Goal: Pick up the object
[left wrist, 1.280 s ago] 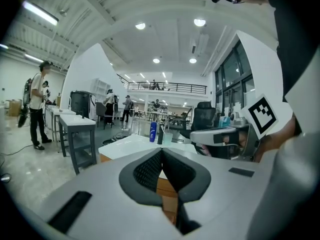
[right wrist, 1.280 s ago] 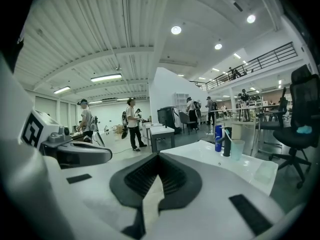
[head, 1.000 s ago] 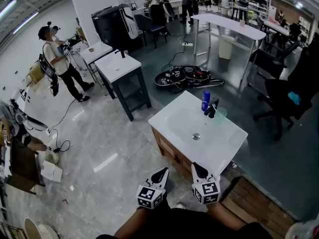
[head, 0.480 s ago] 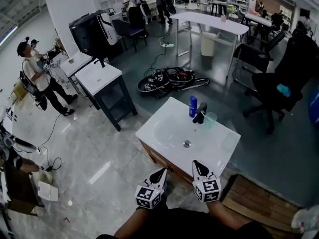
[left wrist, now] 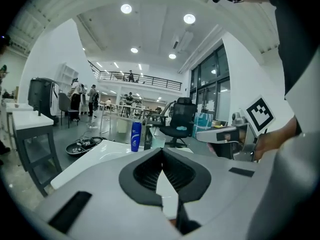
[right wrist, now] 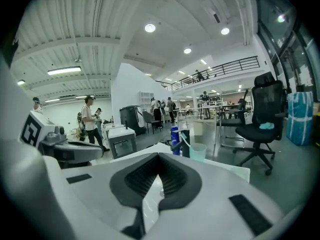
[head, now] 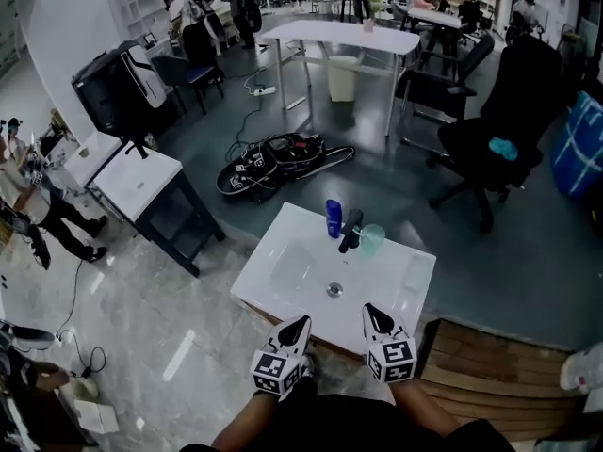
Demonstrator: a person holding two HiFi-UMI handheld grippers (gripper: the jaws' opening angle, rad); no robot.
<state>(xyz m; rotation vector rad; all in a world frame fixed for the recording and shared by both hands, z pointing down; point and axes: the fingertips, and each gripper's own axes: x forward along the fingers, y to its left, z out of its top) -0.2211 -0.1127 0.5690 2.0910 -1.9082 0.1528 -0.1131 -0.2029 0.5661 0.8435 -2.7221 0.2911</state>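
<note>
A white sink cabinet stands just ahead of me. At its back edge are a blue bottle, a black faucet and a pale green cup. My left gripper and right gripper hover side by side over the sink's near edge, both shut with nothing in them. In the left gripper view the blue bottle shows beyond the touching jaws. The right gripper view shows the bottle and cup past its own jaws.
A black office chair stands at the right and a tangle of cables lies on the floor behind the sink. A dark table with a white top is at the left, a wooden platform at the lower right. People stand far left and at the back.
The view has swung so the sink cabinet now lies nearer and more centred under the grippers. Both grippers keep their place and stay shut.
</note>
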